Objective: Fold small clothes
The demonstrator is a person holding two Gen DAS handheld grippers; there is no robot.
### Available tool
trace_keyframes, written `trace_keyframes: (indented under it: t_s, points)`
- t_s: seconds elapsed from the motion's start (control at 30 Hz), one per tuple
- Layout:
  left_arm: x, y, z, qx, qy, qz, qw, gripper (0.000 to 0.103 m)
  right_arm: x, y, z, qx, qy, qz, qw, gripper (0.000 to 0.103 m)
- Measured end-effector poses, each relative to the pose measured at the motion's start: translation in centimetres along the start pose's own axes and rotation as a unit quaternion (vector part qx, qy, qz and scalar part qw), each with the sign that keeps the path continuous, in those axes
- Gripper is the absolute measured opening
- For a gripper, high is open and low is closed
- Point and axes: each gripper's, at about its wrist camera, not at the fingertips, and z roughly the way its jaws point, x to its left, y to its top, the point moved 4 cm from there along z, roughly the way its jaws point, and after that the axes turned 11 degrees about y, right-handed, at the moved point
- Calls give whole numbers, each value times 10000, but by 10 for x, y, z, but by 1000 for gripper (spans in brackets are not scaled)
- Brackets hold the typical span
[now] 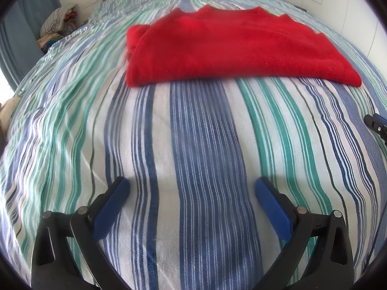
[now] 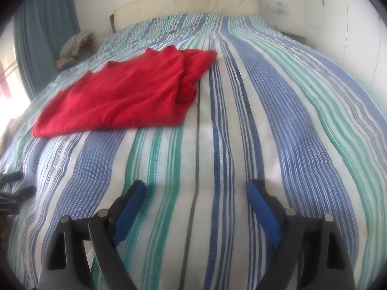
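A red knit sweater (image 1: 229,48) lies folded flat on the striped bedspread (image 1: 200,145), sleeves tucked in at its sides. In the right wrist view the sweater (image 2: 121,94) lies ahead to the left, with a bunched sleeve at its right edge. My left gripper (image 1: 192,183) is open and empty, hovering over the bedspread well short of the sweater's near edge. My right gripper (image 2: 196,186) is open and empty, over bare bedspread (image 2: 217,145) to the right of the sweater. The right gripper's tip (image 1: 377,123) shows at the left wrist view's right edge.
A cream headboard (image 2: 186,2) stands at the far end of the bed. A pile of clothes (image 2: 75,46) sits beside the bed at the far left, next to blue curtains (image 2: 46,29). White wall and cupboard doors (image 2: 350,24) run along the right.
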Motion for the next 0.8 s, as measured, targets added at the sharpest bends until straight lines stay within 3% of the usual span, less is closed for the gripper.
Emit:
trace_keyframes:
  t_s: [0.13,0.27,0.33,0.4,0.5,0.6,0.7,0.77,0.8]
  points:
    - [1,1,0,52,-54,1,10000,103,0,0,0,1,-7,-4,10000,85]
    - [17,16,-9,192,-521,-149,9983,102,0,5,1,232,-91,-69,9997,85]
    - [35,25,-20,-49,-717,-502,9961,102,0,21,-3,476,119,-11,9988,85]
    - [52,32,-28,-281,-754,-843,9932,102,-3,48,-15,254,453,143,9985,85]
    - [72,37,-30,-389,-870,-1280,9872,102,-14,95,-16,-51,583,455,9973,85]
    - [82,36,-23,-276,-923,-1502,9840,102,-26,124,14,-2,718,824,9940,85]
    - [81,36,-17,-182,-815,-1461,9857,102,-34,133,53,112,905,1404,9859,85]
    - [84,36,-17,-177,-808,-1447,9860,102,-31,130,77,251,1314,1770,9751,79]
    - [87,36,-19,-180,-827,-1467,9856,102,-27,129,89,472,1434,1813,9718,59]
